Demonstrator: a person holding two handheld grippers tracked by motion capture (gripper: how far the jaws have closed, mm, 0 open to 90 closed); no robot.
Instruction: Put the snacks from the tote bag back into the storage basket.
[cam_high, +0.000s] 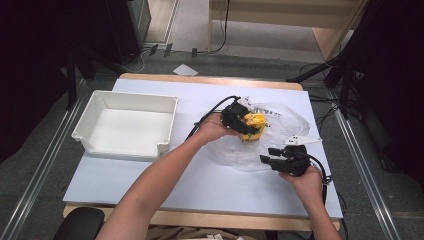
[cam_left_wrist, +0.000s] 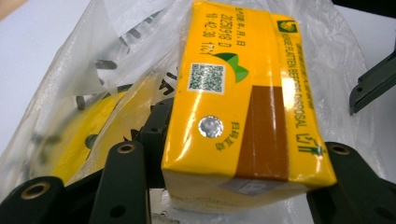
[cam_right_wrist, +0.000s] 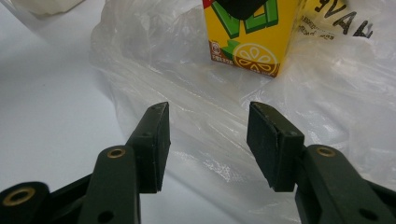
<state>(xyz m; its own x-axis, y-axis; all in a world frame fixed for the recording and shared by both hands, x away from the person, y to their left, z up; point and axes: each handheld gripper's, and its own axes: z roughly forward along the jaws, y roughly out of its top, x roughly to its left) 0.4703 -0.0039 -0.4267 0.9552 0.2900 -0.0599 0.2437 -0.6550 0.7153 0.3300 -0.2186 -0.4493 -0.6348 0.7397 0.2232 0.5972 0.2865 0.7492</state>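
Clamped in my left gripper (cam_left_wrist: 224, 186), carton (cam_left_wrist: 243, 102) sits over bag (cam_right_wrist: 196, 126) for lifting out; right gripper (cam_right_wrist: 208, 140) waits agape just beside the bag.

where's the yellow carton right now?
In the high view the yellow carton sits right of centre on the table, on the clear plastic bag, between the left gripper's jaws, right of the white bin.

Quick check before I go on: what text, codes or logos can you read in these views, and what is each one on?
"PLEASE FLATTEN BEFORE DISPOSAL": side of the yellow carton.
Date stamp, roughly "20250919 D": carton top, digits uncertain.
QR code and Chinese characters: carton side, not readable.
Large green letters and a lemon-slice emblem: carton front, cut off.
"AVE": black print on the plastic bag, partial.
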